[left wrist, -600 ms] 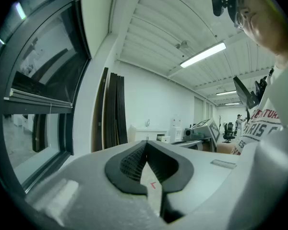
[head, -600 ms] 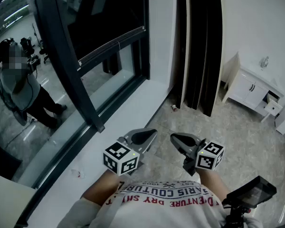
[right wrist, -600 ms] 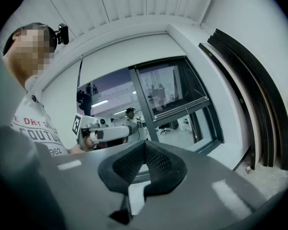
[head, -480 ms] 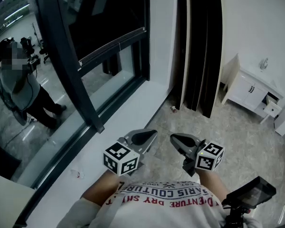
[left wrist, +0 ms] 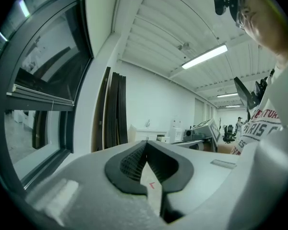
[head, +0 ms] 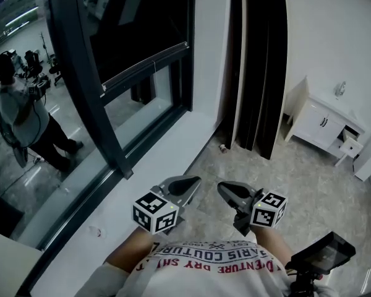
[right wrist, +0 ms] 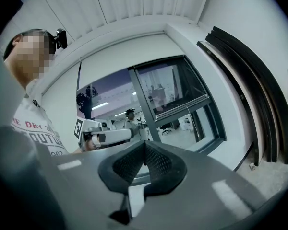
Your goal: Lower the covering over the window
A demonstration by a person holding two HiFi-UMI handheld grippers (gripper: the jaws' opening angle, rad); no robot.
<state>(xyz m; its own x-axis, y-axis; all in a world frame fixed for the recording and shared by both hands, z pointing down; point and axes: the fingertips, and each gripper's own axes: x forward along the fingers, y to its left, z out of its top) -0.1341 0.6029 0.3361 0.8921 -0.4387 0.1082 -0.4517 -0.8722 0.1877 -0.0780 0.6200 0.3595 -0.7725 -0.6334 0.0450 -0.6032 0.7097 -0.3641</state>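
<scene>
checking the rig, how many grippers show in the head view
2. The left gripper sits low, left of centre; the right gripper is beside it to the right. Both shut, empty; none looks hidden.

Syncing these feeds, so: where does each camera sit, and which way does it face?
Head view: on the head, steeply down at sill, floor; left gripper, right gripper, shirt show.
Left gripper view: on it, facing curtain; shut fingers, shirt.
Right gripper view: on it, facing window; shut fingers, left gripper.
Shared: window, curtain in all.
</scene>
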